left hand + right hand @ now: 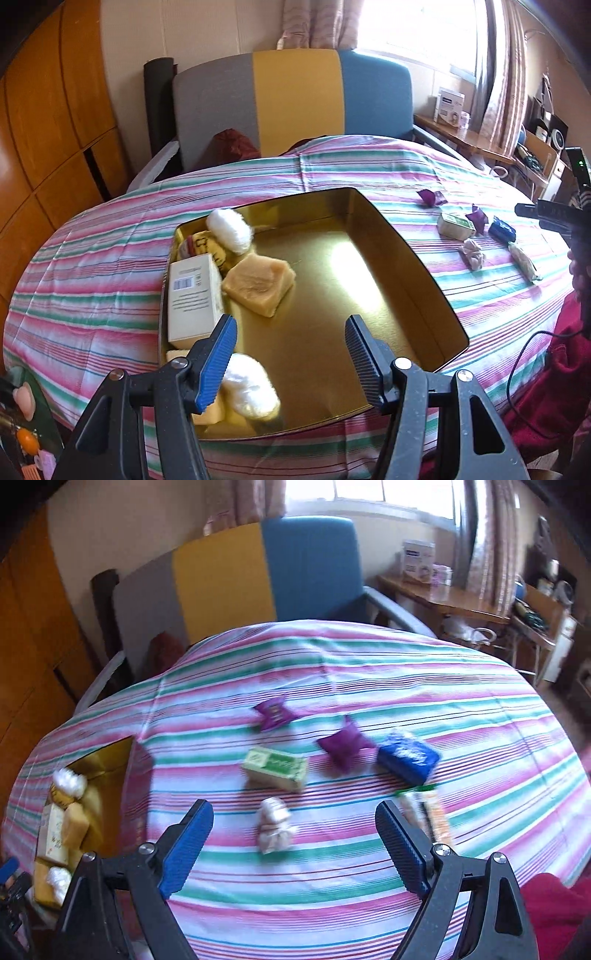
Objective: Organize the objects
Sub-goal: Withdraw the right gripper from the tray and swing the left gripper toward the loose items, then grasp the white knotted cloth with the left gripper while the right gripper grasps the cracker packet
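Observation:
A gold tin (406,266) sits on the striped tablecloth and holds a tan soap bar (258,282), a white box (192,295), two white fluffy wads (229,230) and other small packs along its left side. My left gripper (291,358) hovers open over the tin's near end, nothing between its fingers. In the right wrist view my right gripper (295,845) is open above the cloth, over a pale crumpled packet (275,825). Beyond lie a green box (275,768), two purple sachets (345,747), a blue pack (408,757) and a long striped sachet (428,814).
A grey, yellow and blue chair (295,99) stands behind the table. A wooden side table (458,138) with a box is at the right, wooden cupboards (44,122) at the left. A red sleeve (554,908) shows at the lower right. Small toys (26,417) lie low left.

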Demonstrator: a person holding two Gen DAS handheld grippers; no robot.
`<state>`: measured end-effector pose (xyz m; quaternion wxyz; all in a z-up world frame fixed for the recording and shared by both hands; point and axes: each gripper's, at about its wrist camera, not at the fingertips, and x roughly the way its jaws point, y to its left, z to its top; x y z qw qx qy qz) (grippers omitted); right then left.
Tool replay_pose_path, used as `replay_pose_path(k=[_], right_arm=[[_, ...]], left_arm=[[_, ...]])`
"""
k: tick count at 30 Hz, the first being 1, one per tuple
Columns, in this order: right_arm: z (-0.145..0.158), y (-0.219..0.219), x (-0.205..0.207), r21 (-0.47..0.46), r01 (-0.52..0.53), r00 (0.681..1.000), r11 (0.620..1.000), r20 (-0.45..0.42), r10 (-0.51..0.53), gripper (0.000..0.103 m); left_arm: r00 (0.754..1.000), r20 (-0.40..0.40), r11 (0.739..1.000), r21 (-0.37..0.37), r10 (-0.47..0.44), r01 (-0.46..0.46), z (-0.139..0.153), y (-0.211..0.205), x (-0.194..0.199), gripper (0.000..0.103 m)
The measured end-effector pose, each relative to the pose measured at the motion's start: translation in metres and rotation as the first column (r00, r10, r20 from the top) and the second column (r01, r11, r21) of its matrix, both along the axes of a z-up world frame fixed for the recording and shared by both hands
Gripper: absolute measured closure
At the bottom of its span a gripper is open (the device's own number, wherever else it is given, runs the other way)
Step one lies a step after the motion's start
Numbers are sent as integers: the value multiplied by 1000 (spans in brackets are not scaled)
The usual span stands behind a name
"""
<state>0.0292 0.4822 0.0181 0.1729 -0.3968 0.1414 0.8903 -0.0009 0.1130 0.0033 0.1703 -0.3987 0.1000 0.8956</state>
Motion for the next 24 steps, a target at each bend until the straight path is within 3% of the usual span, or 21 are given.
replay_pose_path(k=[5,9,15,24], right_arm=[[-12,43,13,10,146,989,989,-23,-146,13],[-24,71,23,-78,247,968,966,-28,-249,13],[-25,83,30,-154,280,955,948,-58,-291,13],[-29,90,35,-195,304,946,933,-53,-319,13]], left_arm=[[999,2,999,-19,-37,37,-1,18,-1,41],[998,3,997,-34,-64,64,-1,33,-3,41],[994,2,993,-45,-106,106,1,58,-7,41],[983,4,981,-50,-185,185,4,101,-11,41]])
